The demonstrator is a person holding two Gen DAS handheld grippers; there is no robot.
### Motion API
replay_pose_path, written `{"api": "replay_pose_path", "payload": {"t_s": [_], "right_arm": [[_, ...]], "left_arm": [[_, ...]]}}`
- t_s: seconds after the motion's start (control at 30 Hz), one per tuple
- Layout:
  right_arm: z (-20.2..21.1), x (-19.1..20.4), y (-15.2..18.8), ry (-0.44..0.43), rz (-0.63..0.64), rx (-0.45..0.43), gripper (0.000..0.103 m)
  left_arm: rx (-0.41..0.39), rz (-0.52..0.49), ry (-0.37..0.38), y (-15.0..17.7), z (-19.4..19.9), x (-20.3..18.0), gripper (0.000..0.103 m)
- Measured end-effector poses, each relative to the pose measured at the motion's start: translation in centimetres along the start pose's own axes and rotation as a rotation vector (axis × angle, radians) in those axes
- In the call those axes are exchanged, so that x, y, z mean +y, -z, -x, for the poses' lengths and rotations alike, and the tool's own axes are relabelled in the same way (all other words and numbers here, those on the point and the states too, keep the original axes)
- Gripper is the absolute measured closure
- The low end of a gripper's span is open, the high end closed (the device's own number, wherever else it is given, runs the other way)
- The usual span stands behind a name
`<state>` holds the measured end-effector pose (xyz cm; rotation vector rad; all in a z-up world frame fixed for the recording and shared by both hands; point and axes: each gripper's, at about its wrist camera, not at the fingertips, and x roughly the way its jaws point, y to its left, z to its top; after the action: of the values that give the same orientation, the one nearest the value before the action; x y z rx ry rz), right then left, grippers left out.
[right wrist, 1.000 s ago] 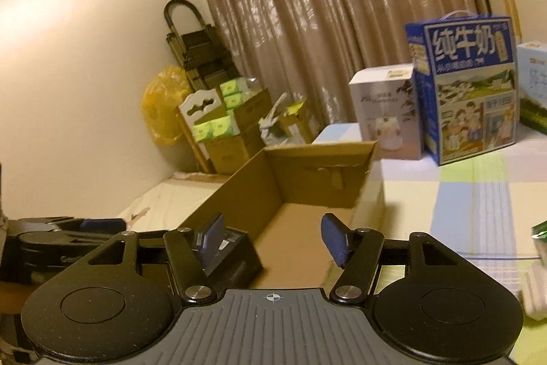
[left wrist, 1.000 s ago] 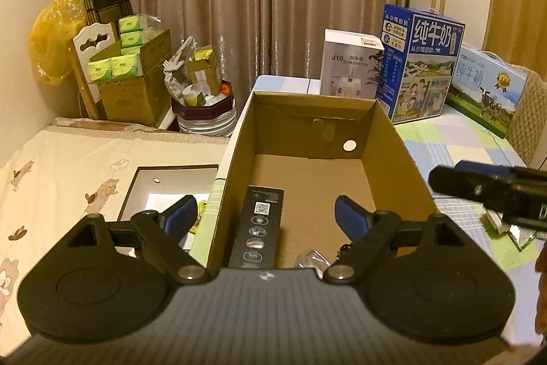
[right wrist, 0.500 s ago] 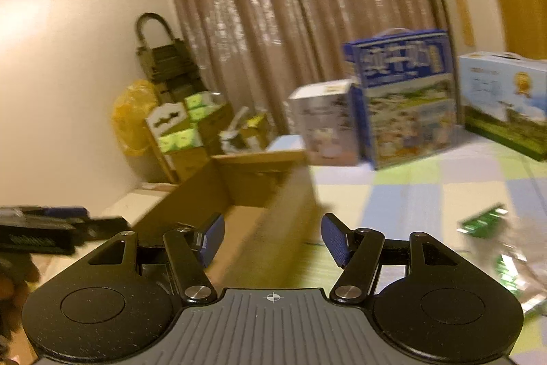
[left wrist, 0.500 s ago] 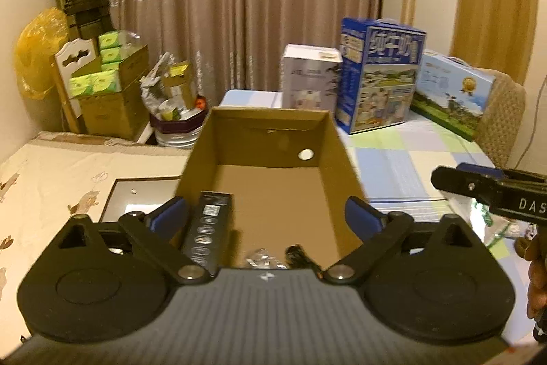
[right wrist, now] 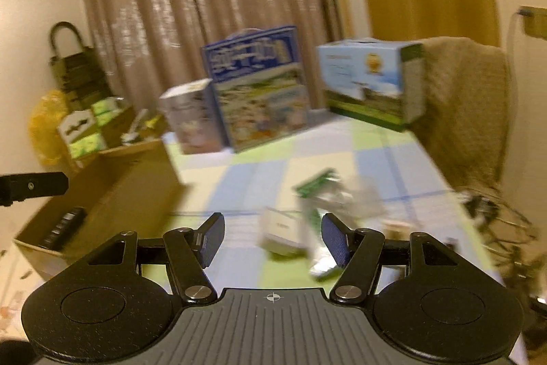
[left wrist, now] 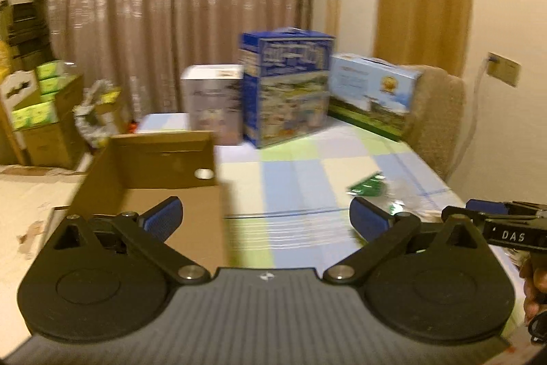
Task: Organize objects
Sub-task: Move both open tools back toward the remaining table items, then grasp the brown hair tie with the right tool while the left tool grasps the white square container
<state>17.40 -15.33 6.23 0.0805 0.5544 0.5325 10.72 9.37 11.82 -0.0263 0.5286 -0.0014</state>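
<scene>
An open cardboard box (left wrist: 147, 166) stands at the table's left edge; in the right wrist view (right wrist: 112, 190) a black remote (right wrist: 63, 227) lies inside it. Loose items lie on the checked tablecloth to the right: a green packet (left wrist: 367, 185) (right wrist: 316, 182), clear crinkled wrappers (right wrist: 345, 200) and a small white box (right wrist: 282, 233). My left gripper (left wrist: 266, 217) is open and empty, over the box's right wall. My right gripper (right wrist: 272, 238) is open and empty, just short of the white box and wrappers. Both views are blurred.
A blue milk carton box (left wrist: 287, 88), a white appliance box (left wrist: 212, 101) and a light blue gift box (left wrist: 371, 94) stand at the table's far end. A chair with a tan cover (right wrist: 461, 105) sits at the right. Cables (right wrist: 495, 214) lie at the table's right edge.
Both grippers have swung right, away from the cardboard box toward the loose items on the tablecloth. Both stay open and empty.
</scene>
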Motion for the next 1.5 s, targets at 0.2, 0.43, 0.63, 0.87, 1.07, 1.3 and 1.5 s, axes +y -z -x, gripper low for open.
{"api": "replay_pose_path", "payload": {"t_s": [0.2, 0.43, 0.63, 0.87, 1.07, 1.3, 1.5], "right_arm": [[2.2, -5.2, 1.7, 0.115, -0.057, 0.016, 0.043], [2.1, -8.5, 3.0, 0.209, -0.104, 0.069, 0.043], [0.2, -9.8, 3.7, 0.208, -0.124, 0.102, 0.043], [-4.4, -9.6, 5.1, 0.220, -0.049, 0.191, 0.043], [-8.1, -9.8, 6.2, 0.255, 0.004, 0.231, 0.043], [-9.3, -10.4, 6.4, 0.270, -0.031, 0.215, 0.048], [-9.7, -9.6, 6.1, 0.299, 0.018, 0.230, 0.082]], "left_arm": [[0.057, -0.071, 0.088, 1.1, -3.6, -5.5, 0.001], [0.116, -0.138, 0.127, 3.3, -8.2, -9.2, 0.001], [0.119, -0.155, 0.162, 4.7, -11.2, -10.6, 0.001], [0.171, -0.129, 0.192, 5.9, -14.5, -10.0, 0.001], [0.197, -0.105, 0.203, 6.0, -16.3, -9.6, 0.001], [0.215, -0.117, 0.224, 6.2, -17.2, -10.0, 0.001], [0.231, -0.118, 0.221, 6.5, -17.7, -9.9, 0.001]]}}
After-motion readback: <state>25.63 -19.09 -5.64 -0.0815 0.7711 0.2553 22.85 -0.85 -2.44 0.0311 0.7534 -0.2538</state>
